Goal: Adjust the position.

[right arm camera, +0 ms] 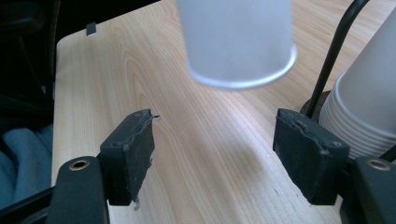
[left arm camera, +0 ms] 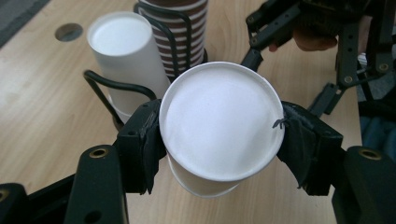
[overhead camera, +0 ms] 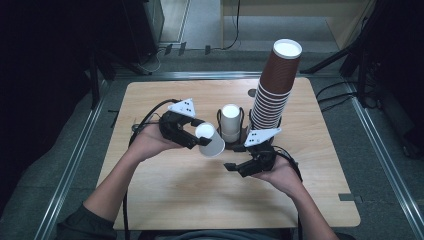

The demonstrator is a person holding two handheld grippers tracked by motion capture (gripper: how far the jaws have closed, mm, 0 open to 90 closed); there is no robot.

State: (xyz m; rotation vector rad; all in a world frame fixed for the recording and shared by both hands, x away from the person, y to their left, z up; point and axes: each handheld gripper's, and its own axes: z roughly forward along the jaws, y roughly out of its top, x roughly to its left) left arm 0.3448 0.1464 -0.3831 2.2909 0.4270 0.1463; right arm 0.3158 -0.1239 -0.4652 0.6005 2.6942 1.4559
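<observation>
One white cup (left arm camera: 222, 126) clamped in left gripper (left arm camera: 219, 140); right gripper (right arm camera: 215, 154) agape.

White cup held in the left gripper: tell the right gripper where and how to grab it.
Grip the white cup across its side wall near the rim, coming from the right gripper's side; the left gripper occupies the closed-base end, and the round wall suits opposed jaws.

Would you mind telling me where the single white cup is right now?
In the high view the white cup sits clamped in the left hand-held gripper, above mid-table, just left of the wire holder's white stack.
</observation>
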